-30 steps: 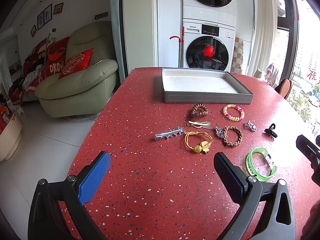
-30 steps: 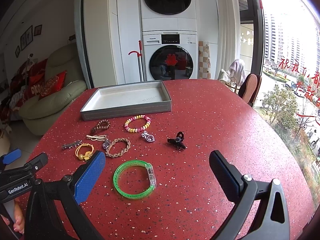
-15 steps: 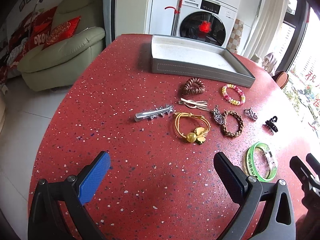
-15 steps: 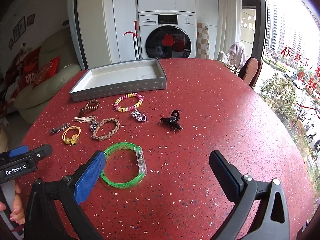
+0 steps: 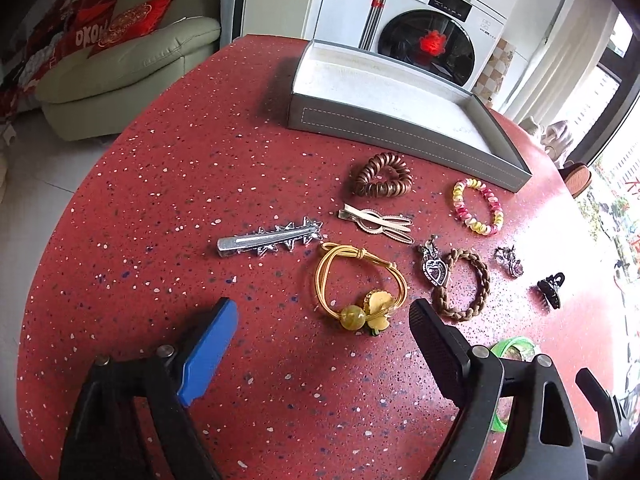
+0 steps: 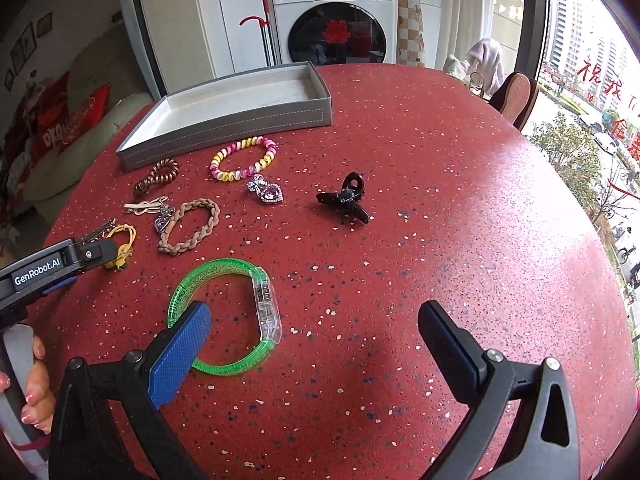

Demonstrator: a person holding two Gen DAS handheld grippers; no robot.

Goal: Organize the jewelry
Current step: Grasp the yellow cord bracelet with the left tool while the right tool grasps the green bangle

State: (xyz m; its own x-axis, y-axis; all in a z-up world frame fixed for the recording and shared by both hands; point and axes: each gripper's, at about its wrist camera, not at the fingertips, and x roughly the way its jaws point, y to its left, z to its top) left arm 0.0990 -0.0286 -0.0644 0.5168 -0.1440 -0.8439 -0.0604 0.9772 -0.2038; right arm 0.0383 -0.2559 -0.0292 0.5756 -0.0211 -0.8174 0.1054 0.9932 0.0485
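Each gripper, the left gripper (image 5: pixel 322 326) and the right gripper (image 6: pixel 314 322), has black angular frames with silver screws, one finger faced with a blue textured pad (image 6: pixel 180 354), the other black and ribbed. White "GenRobot.AI" lettering marks the left gripper's black side, above a grey handle (image 6: pixel 16 384).

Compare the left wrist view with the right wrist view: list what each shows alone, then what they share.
Only the left wrist view shows the whole silver star-studded hair clip.

Only the right wrist view shows the whole green glitter plastic bangle and a hand gripping the left gripper's handle.

Both show the empty grey rectangular tray, the pink-and-yellow beaded bracelet, the black claw clip and the red speckled table.
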